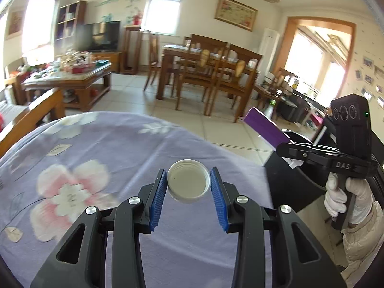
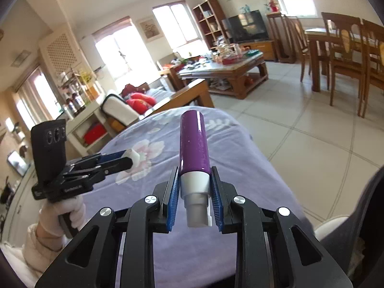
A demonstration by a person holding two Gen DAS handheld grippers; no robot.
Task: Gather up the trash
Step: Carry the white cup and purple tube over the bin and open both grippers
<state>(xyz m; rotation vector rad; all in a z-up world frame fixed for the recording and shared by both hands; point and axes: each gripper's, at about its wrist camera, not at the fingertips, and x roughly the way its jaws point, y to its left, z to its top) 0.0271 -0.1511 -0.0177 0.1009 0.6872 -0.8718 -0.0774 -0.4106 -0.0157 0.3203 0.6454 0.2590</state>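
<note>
My left gripper [image 1: 189, 180] is shut on a white bottle cap [image 1: 188, 183], open side toward the camera, held above the lilac flowered cloth [image 1: 96, 158]. It also shows in the right wrist view [image 2: 130, 157] with the cap [image 2: 134, 156] at its tips. My right gripper [image 2: 194, 180] is shut on a purple bottle [image 2: 193, 141], gripped at its white neck, pointing away over the cloth [image 2: 240, 168]. In the left wrist view the right gripper [image 1: 279, 147] holds the purple bottle [image 1: 264, 128] above a black bin [image 1: 288, 180].
A wooden bench [image 1: 31, 117] and a cluttered coffee table [image 1: 72, 76] stand behind the cloth-covered surface. A dining table with chairs [image 1: 204, 72] is farther back on a tiled floor [image 2: 312, 132].
</note>
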